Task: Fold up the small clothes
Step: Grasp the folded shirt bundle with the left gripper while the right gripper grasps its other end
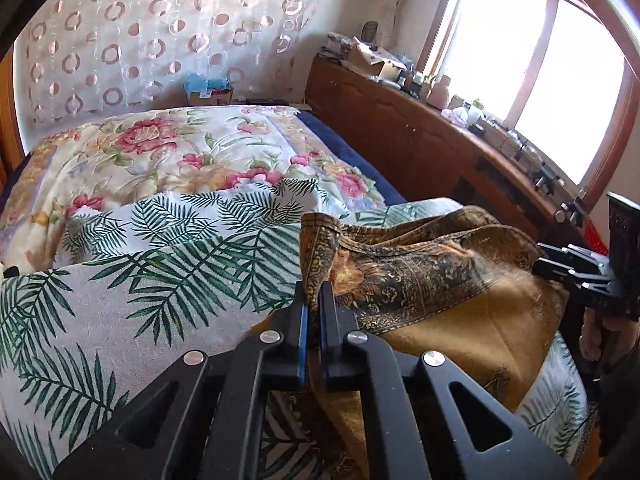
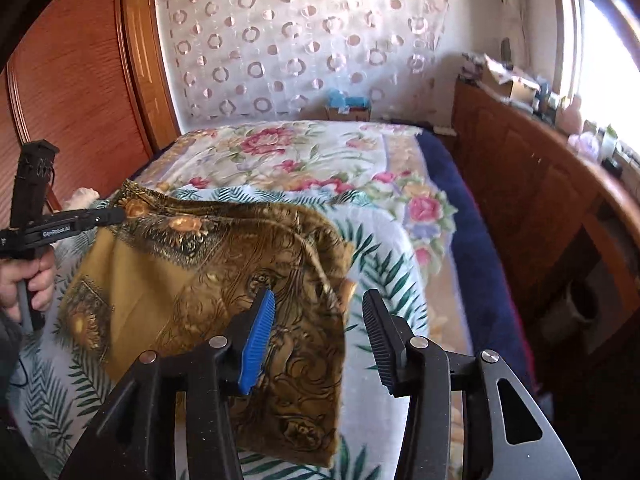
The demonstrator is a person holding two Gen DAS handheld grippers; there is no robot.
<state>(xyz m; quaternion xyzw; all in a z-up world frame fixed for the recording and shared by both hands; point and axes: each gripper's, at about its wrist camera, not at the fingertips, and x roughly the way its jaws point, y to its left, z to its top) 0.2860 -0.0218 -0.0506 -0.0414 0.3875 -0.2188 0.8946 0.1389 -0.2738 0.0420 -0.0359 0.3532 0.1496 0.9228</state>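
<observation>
2 tongs work 1 brown scarf (image 2: 208,280) over the bed (image 2: 400,216): left tongs (image 1: 314,300) clamped on its corner, right tongs (image 2: 320,320) apart beside its edge.

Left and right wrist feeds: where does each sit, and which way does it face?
Left wrist: on the left tool, facing the headboard; shut on the brown scarf; the right tool shows at right.
Right wrist: on the right tool, open over the scarf; the left tool and hand show.
Shared: scarf, floral bedspread, wooden cabinet.
</observation>
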